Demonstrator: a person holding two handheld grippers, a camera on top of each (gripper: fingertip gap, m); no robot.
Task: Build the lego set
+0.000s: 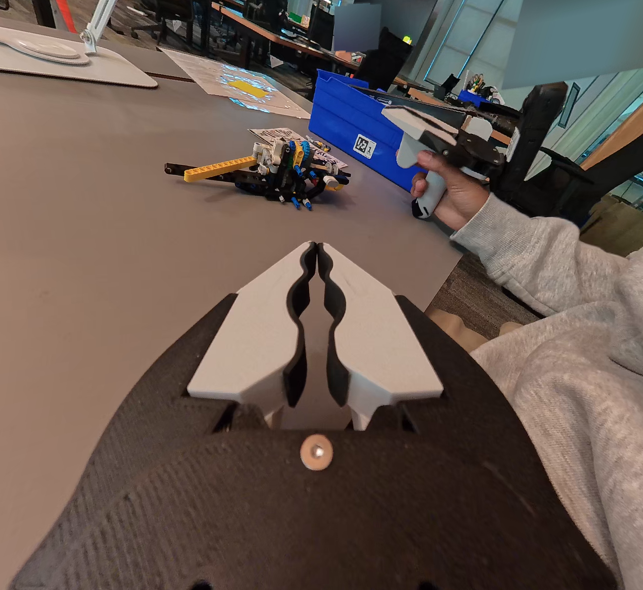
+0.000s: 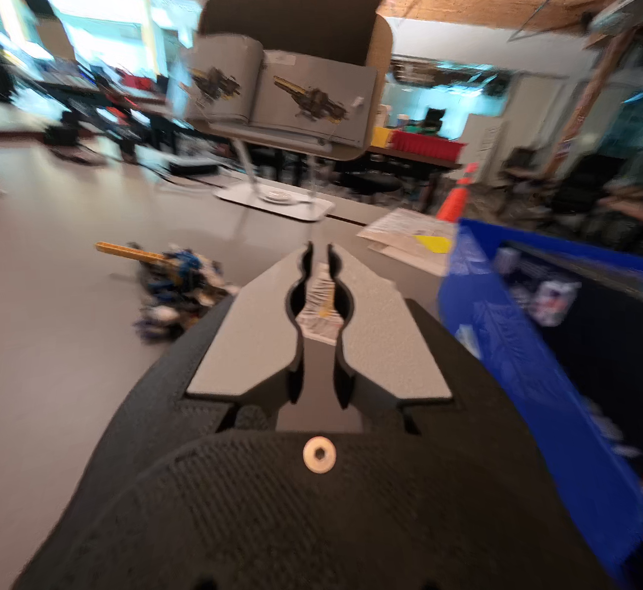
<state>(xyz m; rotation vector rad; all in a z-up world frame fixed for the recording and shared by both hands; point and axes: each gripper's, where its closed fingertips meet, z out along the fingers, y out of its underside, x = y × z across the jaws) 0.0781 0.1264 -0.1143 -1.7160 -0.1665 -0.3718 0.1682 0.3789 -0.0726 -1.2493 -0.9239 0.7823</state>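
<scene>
A partly built lego model (image 1: 275, 170), black with a long yellow beam and blue pins, lies on the grey table (image 1: 104, 225). It is blurred at the left of the right wrist view (image 2: 174, 281). My left gripper (image 1: 317, 244) is shut and empty, low over the table, well short of the model. My right gripper (image 2: 320, 247) is empty, its jaws a narrow gap apart, and sits right of the model beside the blue bin (image 2: 504, 347). A hand holds it in the left wrist view (image 1: 393, 114). A printed sheet (image 2: 320, 298) shows through the gap.
The blue bin (image 1: 351, 128) stands right of the model. An open instruction booklet (image 2: 278, 97) sits on a stand with a flat base (image 2: 275, 201) at the back. Paper sheets with a yellow patch (image 1: 247, 88) lie beyond the model. An orange cone (image 2: 455, 197) stands behind.
</scene>
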